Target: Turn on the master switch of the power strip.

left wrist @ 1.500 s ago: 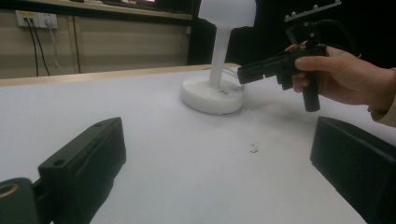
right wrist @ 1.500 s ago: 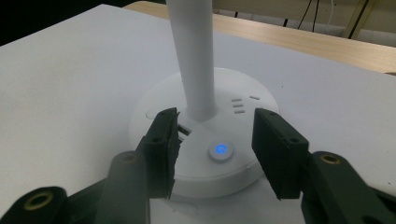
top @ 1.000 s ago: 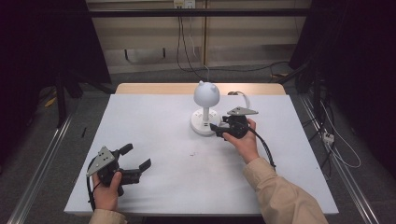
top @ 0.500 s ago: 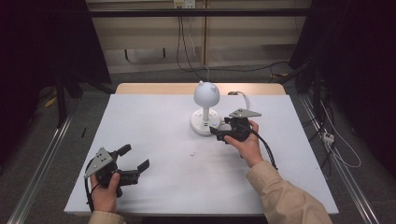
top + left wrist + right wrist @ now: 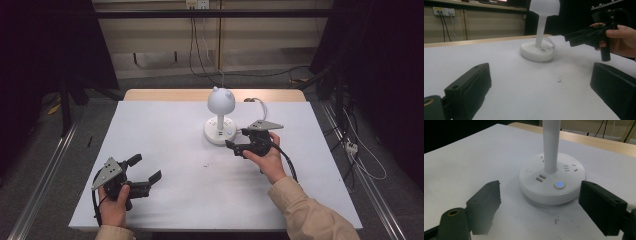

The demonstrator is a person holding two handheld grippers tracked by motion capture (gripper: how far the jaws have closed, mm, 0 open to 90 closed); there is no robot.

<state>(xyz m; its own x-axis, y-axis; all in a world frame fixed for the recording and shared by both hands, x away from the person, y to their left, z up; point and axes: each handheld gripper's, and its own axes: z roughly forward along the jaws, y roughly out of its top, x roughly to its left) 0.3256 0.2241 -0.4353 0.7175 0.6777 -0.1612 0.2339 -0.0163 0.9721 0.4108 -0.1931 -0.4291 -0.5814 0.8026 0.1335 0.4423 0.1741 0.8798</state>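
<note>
White plastic desk lamp [image 5: 220, 116] w/ round socket base stands mid-table toward the far edge, its blue button [image 5: 559, 184] lit, so the press looks done. Right gripper [image 5: 239, 140] sits just beside the base, jaws just opened wide, holding nothing; left gripper [image 5: 146, 170] rests near the front edge, open & empty, w/ only pulling clear left.

Both grippers matte black, two blocky jaws each. Left gripper [image 5: 142, 175]: grey three-cornered plate behind the fingers; screw hole in the top face of one finger [image 5: 471, 83], brass-ringed hole at its root. Right gripper [image 5: 235, 139]: same grey plate, thick black cable trailing back from the fingers past the wrist. Beige long sleeve [image 5: 305, 212] on the right arm.
</note>
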